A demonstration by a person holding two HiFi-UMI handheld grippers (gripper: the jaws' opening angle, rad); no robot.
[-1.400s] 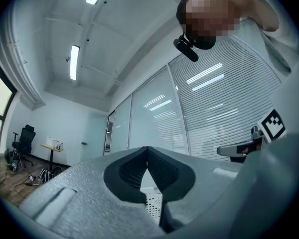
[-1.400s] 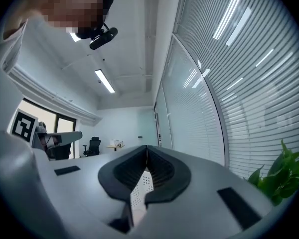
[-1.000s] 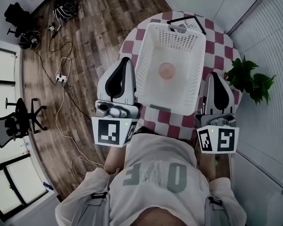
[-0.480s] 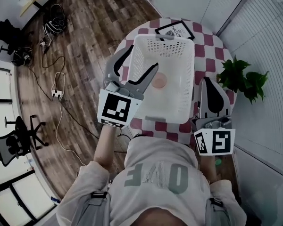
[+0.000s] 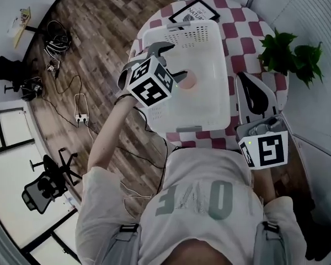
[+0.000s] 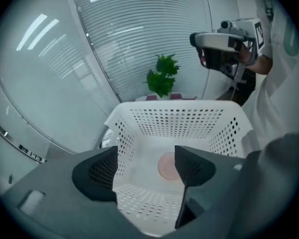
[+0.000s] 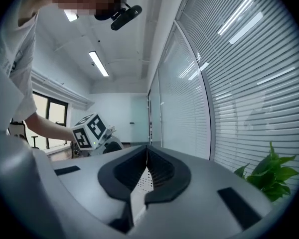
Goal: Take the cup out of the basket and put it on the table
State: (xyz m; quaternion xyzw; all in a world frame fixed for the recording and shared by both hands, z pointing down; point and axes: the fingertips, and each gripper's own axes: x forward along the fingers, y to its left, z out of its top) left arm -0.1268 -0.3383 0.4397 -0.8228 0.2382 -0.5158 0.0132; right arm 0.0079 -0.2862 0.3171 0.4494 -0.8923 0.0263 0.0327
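White perforated basket [image 6: 174, 118] holds what looks like a pink cup [image 6: 165, 167], just beyond the opening, empty left tongs [image 6: 145, 169]; right tongs [image 7: 146, 156] pressed together.

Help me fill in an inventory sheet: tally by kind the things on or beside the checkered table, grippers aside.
Basket: 1
Cup: 1
Framed sign: 1
Potted plant: 1
Total: 4
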